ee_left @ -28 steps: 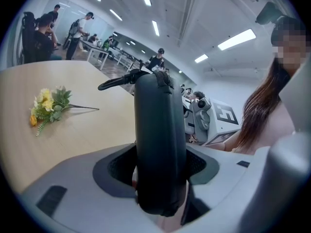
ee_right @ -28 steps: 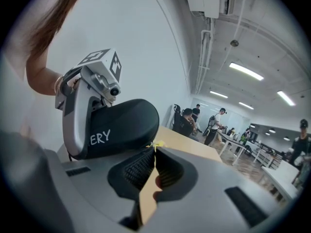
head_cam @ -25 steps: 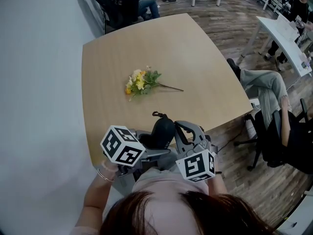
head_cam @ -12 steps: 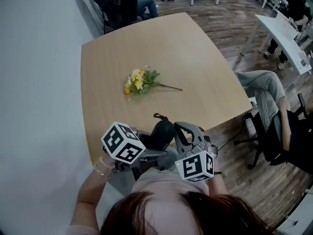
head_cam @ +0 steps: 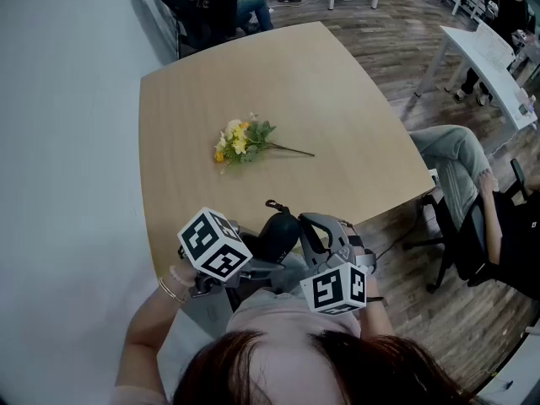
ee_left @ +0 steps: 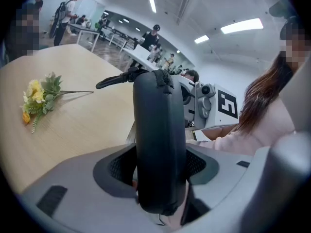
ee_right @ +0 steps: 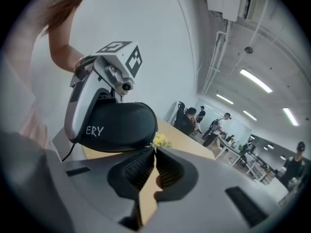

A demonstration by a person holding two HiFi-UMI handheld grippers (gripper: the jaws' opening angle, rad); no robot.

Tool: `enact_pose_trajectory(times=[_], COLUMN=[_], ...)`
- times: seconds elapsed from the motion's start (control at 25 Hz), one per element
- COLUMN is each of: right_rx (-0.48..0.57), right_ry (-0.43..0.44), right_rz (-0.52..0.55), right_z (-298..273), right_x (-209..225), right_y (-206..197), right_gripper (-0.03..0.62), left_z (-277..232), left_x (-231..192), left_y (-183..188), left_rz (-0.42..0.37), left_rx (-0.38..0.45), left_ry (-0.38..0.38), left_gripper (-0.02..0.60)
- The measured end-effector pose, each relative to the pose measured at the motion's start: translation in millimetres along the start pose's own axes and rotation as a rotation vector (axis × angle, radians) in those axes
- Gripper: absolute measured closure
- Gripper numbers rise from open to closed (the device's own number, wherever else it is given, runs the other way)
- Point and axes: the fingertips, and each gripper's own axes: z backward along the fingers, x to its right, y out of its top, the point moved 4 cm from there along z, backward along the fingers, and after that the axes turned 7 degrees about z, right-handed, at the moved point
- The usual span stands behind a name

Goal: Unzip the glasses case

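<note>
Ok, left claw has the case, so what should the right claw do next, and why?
Probably open the right claw and ease it to the black loop on the case: the left claw clamps the case, while the right claw sits beside it, tips together, empty.

A table (head_cam: 337,99) with a pale wood top and rounded corners is standing on a plank floor (head_cam: 396,32). A bunch of flowers (head_cam: 240,142) is lying flat on it, a little left of the middle in the head view (yellow blooms and green leaves are crowding its left end, one orange bloom showing at the edge), its thin dark stem pointing right.
</note>
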Motion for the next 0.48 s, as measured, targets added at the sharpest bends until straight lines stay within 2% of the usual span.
enact_pose_trajectory(times=[0.48], right_rx=[-0.020], right_ry=[0.016], right_rz=[0.138], right_z=[-2.4], right_x=[-9.1], right_y=[1.9], right_gripper=[0.577], left_z=[-13.2], left_x=[-4.2], left_y=[-11.3], left_rz=[0.015], left_rx=[-0.096], left_ry=[-0.048], left_gripper=[0.324])
